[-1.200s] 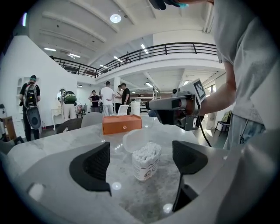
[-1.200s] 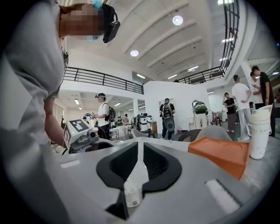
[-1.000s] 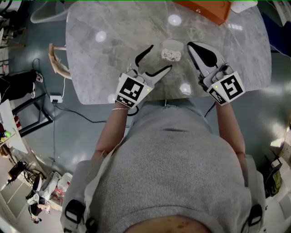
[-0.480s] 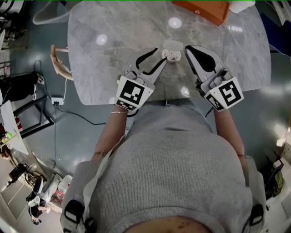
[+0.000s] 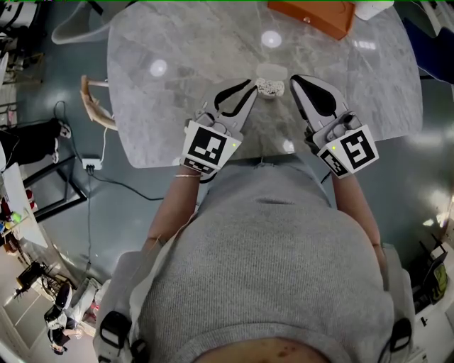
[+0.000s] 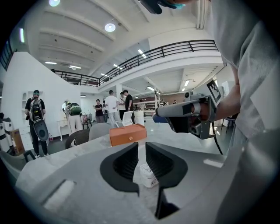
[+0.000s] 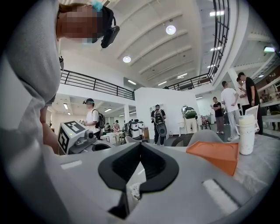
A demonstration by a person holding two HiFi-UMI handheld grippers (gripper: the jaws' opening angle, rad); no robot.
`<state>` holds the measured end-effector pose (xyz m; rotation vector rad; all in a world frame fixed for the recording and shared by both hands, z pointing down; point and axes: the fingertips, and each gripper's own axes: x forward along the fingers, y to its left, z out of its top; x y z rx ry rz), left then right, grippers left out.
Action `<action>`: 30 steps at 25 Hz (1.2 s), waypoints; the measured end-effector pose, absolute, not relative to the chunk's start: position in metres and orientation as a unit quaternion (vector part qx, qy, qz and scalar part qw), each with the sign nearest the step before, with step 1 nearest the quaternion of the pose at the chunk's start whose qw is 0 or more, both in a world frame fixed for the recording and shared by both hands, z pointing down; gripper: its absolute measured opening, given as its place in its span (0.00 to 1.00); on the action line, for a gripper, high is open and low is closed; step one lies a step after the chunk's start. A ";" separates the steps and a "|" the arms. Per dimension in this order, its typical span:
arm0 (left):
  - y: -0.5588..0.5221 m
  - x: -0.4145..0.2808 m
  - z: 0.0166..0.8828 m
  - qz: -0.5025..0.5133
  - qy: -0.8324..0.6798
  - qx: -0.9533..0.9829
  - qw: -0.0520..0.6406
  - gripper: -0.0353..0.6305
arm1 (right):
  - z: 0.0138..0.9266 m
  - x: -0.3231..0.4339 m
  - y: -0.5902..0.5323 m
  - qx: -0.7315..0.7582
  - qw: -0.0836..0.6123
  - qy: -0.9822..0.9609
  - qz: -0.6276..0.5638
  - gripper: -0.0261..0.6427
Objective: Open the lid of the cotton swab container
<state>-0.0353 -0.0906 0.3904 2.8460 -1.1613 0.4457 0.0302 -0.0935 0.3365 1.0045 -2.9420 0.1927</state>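
The cotton swab container [image 5: 269,86] is a small clear tub of white swabs, standing on the marble table [image 5: 177,106] with its lid on. My left gripper [image 5: 252,85] has its tips right beside the tub's left side. Its jaws have just been closing and now leave only a narrow slit. Nothing is clamped in them. In the left gripper view [image 6: 139,146] the tub [image 6: 146,173] shows through that slit, below the jaws. My right gripper [image 5: 293,78] is shut and empty, close to the tub's right side. The swabs [image 7: 133,191] also show under its jaws [image 7: 140,144].
An orange box [image 5: 312,14] lies at the far edge of the table, with a white cup [image 7: 246,133] next to it. A chair [image 5: 92,99] stands off the table's left side. The near table edge runs just below both grippers. Several people stand in the hall beyond.
The left gripper has moved up and right to the tub. Its jaws went from wide open to nearly together. The right gripper edged slightly left and stayed shut.
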 end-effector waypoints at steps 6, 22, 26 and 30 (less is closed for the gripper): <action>-0.087 -0.041 0.396 0.148 -0.363 0.920 0.011 0.05 | 0.340 0.028 -0.089 0.346 0.005 -0.937 0.059 0.04; -0.056 -0.035 0.379 0.137 -0.363 0.922 -0.001 0.05 | 0.338 0.030 -0.052 0.356 0.002 -0.933 0.059 0.04; -0.037 -0.029 0.373 0.129 -0.373 0.919 0.005 0.05 | 0.333 0.036 -0.034 0.353 0.001 -0.934 0.059 0.04; -0.012 -0.020 0.367 0.118 -0.382 0.916 0.008 0.05 | 0.331 0.045 -0.009 0.353 0.002 -0.934 0.060 0.04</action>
